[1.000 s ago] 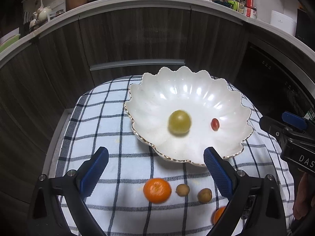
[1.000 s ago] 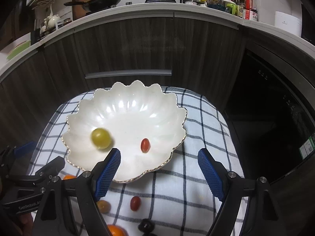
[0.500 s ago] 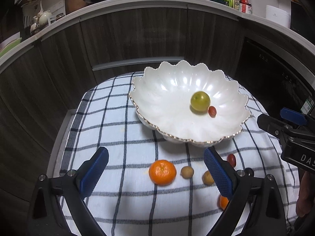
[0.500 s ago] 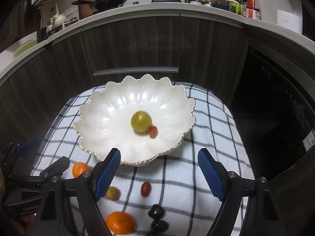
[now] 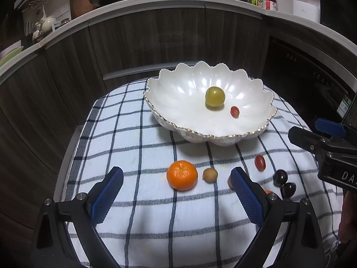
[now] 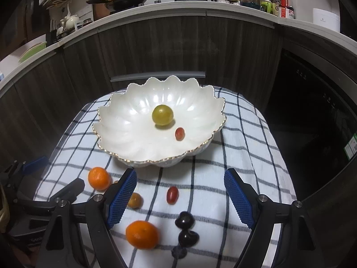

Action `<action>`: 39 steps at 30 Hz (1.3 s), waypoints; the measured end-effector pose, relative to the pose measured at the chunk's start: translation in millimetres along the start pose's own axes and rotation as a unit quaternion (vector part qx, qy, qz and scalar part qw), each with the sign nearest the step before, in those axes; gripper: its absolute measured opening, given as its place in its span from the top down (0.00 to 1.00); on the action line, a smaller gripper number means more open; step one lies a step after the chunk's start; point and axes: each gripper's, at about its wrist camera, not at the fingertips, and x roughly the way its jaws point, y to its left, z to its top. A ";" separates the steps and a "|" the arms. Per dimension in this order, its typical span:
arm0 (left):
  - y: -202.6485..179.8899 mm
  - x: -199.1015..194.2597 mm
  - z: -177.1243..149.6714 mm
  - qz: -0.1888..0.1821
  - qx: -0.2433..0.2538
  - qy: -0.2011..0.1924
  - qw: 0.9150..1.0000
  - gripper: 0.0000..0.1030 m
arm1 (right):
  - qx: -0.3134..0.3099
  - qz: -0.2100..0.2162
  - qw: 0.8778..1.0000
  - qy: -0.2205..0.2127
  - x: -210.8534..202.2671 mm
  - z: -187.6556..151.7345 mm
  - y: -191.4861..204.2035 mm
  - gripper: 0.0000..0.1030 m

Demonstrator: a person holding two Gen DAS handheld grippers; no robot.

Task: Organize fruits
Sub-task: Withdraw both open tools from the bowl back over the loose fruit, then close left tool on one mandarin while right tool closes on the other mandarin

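A white scalloped bowl (image 5: pixel 169 122) (image 6: pixel 125 151) holds a green grape (image 5: pixel 214 96) (image 6: pixel 162 114) and a small red tomato (image 5: pixel 234 112) (image 6: pixel 179 133). On the checked cloth in front of it lie a mandarin (image 5: pixel 182 175) (image 6: pixel 99 178), a second mandarin (image 6: pixel 142 234), a brown longan (image 5: pixel 210 175), another longan (image 6: pixel 135 200), a red tomato (image 5: pixel 260 162) (image 6: pixel 172 194) and two dark fruits (image 5: pixel 284 182) (image 6: pixel 186 229). My left gripper (image 5: pixel 177 197) is open and empty above the near mandarin. My right gripper (image 6: pixel 180 197) is open and empty above the loose tomato.
The checked cloth (image 5: pixel 138 138) covers a small table that drops off at left and right. Dark cabinet fronts (image 6: pixel 178 44) stand behind it under a counter with a pan (image 6: pixel 125 0) and bottles (image 6: pixel 276 2). A dark appliance (image 6: pixel 316 102) is at right.
Both grippers have drawn back and up from the bowl, staying open. The grape has rolled from the bowl's left toward its middle, next to the tomato. More loose fruit shows in front.
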 end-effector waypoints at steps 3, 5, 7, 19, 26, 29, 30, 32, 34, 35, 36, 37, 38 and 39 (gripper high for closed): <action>-0.1 -1.3 -5.8 -0.004 0.010 -0.003 1.000 0.05 | -0.003 -0.005 1.000 -0.001 -2.9 -5.6 2.5 0.21; -0.1 -2.3 -8.6 -0.004 0.018 -0.008 1.000 0.05 | -0.009 -0.010 1.000 -0.003 -5.3 -9.4 5.5 0.21; 1.1 -3.7 -10.9 -0.007 0.023 -0.013 1.000 0.05 | -0.010 -0.013 1.000 -0.005 -7.4 -12.8 8.1 0.21; 6.3 -8.0 -13.9 -0.022 0.067 -0.040 0.997 0.05 | 0.002 -0.037 0.999 -0.022 -21.8 -28.9 21.1 0.21; 12.4 -4.4 -13.1 -0.031 0.081 -0.045 0.995 0.06 | 0.005 -0.040 0.999 -0.021 -23.5 -41.1 33.7 0.21; 13.0 -0.9 -14.9 -0.035 0.092 -0.045 0.994 0.07 | 0.005 -0.040 0.999 -0.013 -21.2 -44.7 38.4 0.21; 13.5 0.9 -15.3 -0.037 0.095 -0.044 0.994 0.07 | 0.005 -0.041 0.999 -0.010 -20.3 -46.0 39.8 0.21; 14.3 3.8 -16.1 -0.041 0.099 -0.042 0.993 0.09 | 0.003 -0.043 0.999 -0.006 -18.8 -48.6 42.9 0.21; 15.4 7.2 -16.6 -0.044 0.103 -0.039 0.993 0.09 | 0.004 -0.045 0.999 -0.005 -17.3 -50.9 45.7 0.21; 15.7 8.4 -17.0 -0.046 0.104 -0.039 0.993 0.09 | 0.005 -0.046 0.999 -0.005 -16.8 -52.2 46.5 0.21; 16.1 9.6 -17.4 -0.049 0.106 -0.038 0.992 0.09 | 0.006 -0.048 0.999 -0.005 -16.0 -53.0 47.1 0.21; 16.3 11.2 -17.9 -0.051 0.108 -0.037 0.992 0.09 | 0.005 -0.048 0.999 -0.002 -14.6 -53.9 48.0 0.21; 16.5 12.3 -18.2 -0.052 0.111 -0.036 0.992 0.09 | 0.005 -0.048 0.999 0.000 -13.5 -54.8 49.2 0.21; 17.0 13.5 -18.8 -0.055 0.114 -0.036 0.991 0.09 | 0.006 -0.047 0.999 0.003 -11.8 -55.7 49.8 0.21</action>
